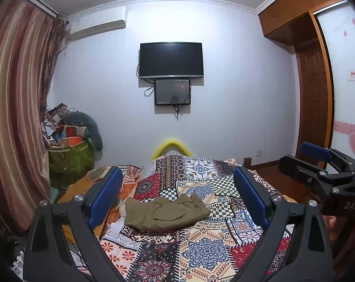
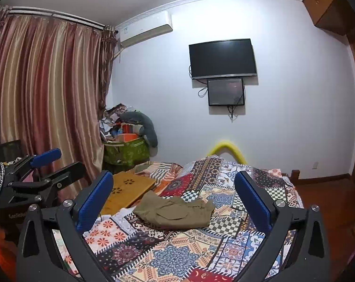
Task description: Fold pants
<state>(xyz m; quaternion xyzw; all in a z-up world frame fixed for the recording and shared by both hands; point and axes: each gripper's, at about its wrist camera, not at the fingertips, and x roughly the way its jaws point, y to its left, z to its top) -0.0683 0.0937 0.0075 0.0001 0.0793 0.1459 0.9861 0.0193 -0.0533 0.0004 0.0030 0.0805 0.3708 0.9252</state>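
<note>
Item: pants [image 1: 166, 212], olive, bunched, centre frame on the bed [image 1: 201, 253]. We judge them soft, light; grip at waistband. Left gripper [image 1: 177, 197] and right gripper [image 2: 175, 197]: jaws spread, empty.

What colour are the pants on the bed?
Olive-khaki brown pants, plain with no pattern; clearest in the left wrist view.
</note>
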